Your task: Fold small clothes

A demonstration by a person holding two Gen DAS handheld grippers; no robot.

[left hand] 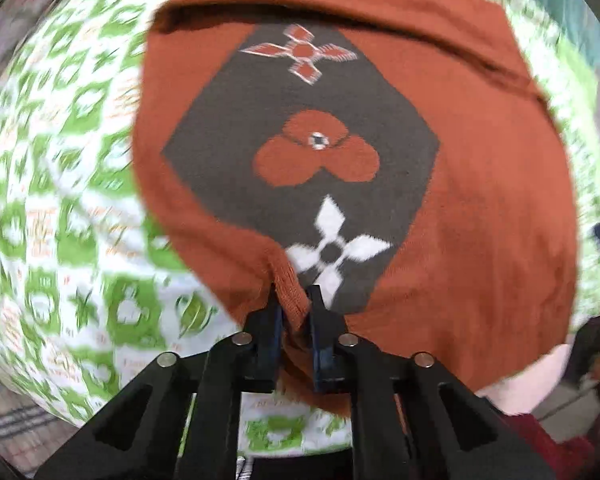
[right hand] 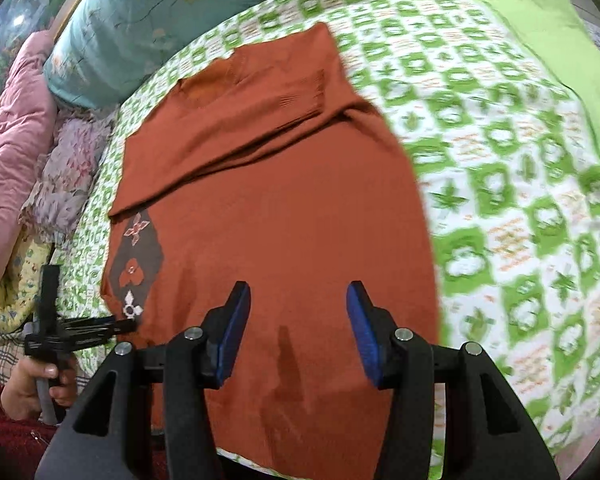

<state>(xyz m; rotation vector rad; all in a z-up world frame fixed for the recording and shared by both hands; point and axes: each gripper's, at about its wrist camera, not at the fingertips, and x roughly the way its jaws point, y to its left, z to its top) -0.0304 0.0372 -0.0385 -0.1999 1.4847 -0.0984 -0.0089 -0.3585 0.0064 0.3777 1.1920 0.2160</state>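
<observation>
green-print bedsheet [right hand: 500, 184] under rust sweater [right hand: 284, 216]; teal pillow [right hand: 140, 32] behind. left gripper [left hand: 294, 308] jaws pinch sweater edge; right gripper [right hand: 298, 320] jaws wide, empty.

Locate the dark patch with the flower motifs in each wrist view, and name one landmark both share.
Left wrist: dark patch fills the centre, just beyond the left gripper.
Right wrist: dark patch at left, on the sweater's edge.
Shared landmark: the white flower.
</observation>
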